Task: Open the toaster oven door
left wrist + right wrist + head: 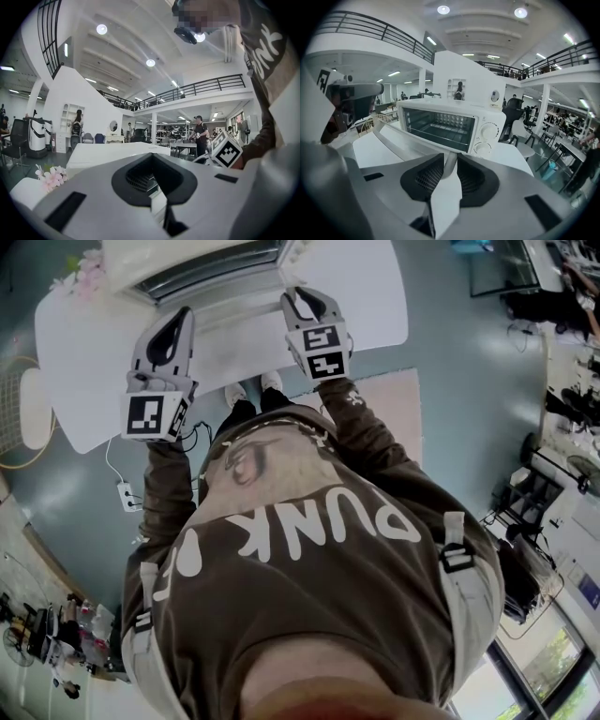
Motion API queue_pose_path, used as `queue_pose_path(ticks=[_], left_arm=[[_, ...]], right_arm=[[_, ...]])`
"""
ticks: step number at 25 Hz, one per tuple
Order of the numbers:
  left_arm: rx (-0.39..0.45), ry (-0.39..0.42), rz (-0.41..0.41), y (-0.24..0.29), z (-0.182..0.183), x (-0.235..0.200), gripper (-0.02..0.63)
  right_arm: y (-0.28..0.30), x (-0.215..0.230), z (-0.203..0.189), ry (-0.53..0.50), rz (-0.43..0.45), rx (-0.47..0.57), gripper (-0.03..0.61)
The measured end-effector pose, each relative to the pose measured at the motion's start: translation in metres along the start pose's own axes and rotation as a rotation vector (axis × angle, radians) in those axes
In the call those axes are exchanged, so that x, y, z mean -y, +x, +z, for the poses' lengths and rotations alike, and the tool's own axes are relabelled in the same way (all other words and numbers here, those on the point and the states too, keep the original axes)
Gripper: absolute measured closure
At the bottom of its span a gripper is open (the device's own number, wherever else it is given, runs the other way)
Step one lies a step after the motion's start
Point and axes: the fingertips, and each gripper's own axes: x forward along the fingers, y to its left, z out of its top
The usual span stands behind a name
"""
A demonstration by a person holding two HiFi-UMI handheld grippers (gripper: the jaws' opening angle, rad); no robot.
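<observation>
A white toaster oven (pixel 178 254) (pixel 485 122) stands at the far edge of the white table (pixel 84 352). Its door (pixel 403 138) hangs lowered toward me, so the rack inside shows. My right gripper (pixel 307 294) (pixel 450 161) is at the door's right end, with its jaws shut on the end of the door handle (pixel 450 158). My left gripper (pixel 180 313) (pixel 157 187) hovers over the table left of the door. Its tips are together with only a thin slit between them, and they hold nothing. In the left gripper view the oven's white body (pixel 112 152) lies just ahead.
Pink flowers (pixel 84 268) (pixel 51 177) sit on the table's far left corner. On the floor are a power strip (pixel 127 495) and a pink rug (pixel 394 399), and a round fan (pixel 28 409) stands left of the table. People and furniture are far off in the hall.
</observation>
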Motion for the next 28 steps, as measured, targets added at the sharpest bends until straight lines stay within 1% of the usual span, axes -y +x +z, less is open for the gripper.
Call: queue_pose_path(ticks=[12,17,19,24,26,28], left_arm=[[-0.009,0.005,0.010,-0.001,-0.001,0.001,0.611],[-0.012,0.003,0.008,0.000,0.000,0.003,0.611],[-0.015,0.003,0.010,0.000,0.001,0.004,0.611],[-0.032,0.001,0.012,0.000,-0.007,0.004,0.611],[-0.038,0.002,0.012,0.001,-0.010,0.004,0.611],[-0.040,0.004,0.013,0.000,-0.010,0.005,0.611]], right_arm=[[-0.015,-0.017,-0.059,-0.039,-0.007,-0.041,0.477],[-0.017,-0.023,-0.084,-0.043,0.014,-0.094,0.479],[-0.016,-0.026,-0.099,-0.023,0.034,-0.122,0.482],[0.002,-0.033,-0.144,0.107,0.125,-0.235,0.480],[0.009,-0.035,-0.159,0.123,0.136,-0.265,0.480],[0.013,-0.036,-0.167,0.136,0.132,-0.273,0.480]])
